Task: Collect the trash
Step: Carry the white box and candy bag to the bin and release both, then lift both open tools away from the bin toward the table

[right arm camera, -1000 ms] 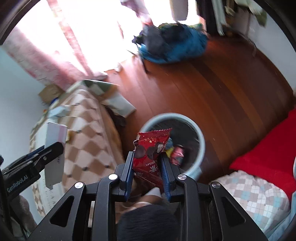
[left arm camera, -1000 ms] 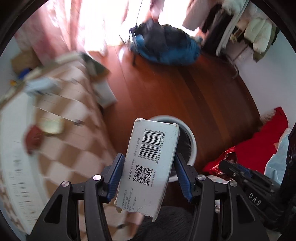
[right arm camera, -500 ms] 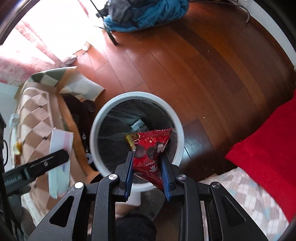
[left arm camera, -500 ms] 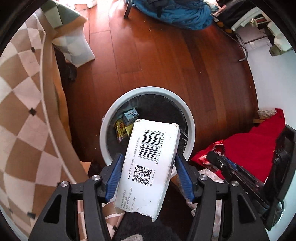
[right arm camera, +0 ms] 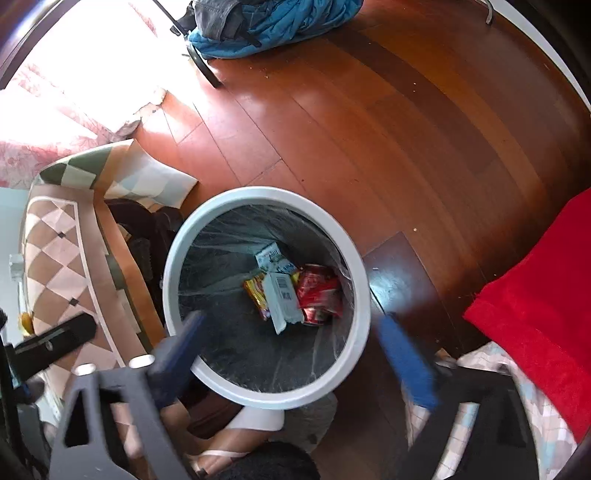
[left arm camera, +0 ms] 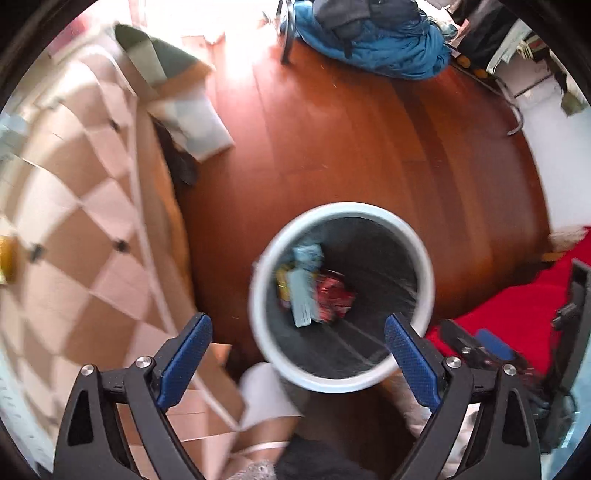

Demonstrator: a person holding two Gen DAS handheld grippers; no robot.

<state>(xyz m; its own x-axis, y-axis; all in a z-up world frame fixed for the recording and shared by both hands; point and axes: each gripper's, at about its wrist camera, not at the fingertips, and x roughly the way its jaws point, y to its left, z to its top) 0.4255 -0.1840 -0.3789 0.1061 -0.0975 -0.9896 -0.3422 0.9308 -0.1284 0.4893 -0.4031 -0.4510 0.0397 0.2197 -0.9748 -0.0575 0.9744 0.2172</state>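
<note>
A white-rimmed trash bin (left arm camera: 424,266) with a dark liner stands on the wooden floor; it also shows in the right wrist view (right arm camera: 173,254). Inside lie the white barcode box (right arm camera: 282,297), the red snack wrapper (right arm camera: 319,291), a yellow packet (right arm camera: 255,291) and a pale carton (right arm camera: 271,256). In the left wrist view the box (left arm camera: 301,297) and red wrapper (left arm camera: 334,295) look blurred. My left gripper (left arm camera: 297,338) is open and empty above the bin's near rim. My right gripper (right arm camera: 291,336) is open and empty over the bin.
A table with a checkered brown cloth (left arm camera: 74,229) stands left of the bin, also in the right wrist view (right arm camera: 59,258). A red blanket (right arm camera: 535,295) lies to the right. A blue bundle (left arm camera: 373,33) sits at the far end of the floor. The person's foot (right arm camera: 236,435) is below the bin.
Both grippers have opened. The white box has dropped from the left gripper and the red wrapper from the right; both now lie inside the bin.
</note>
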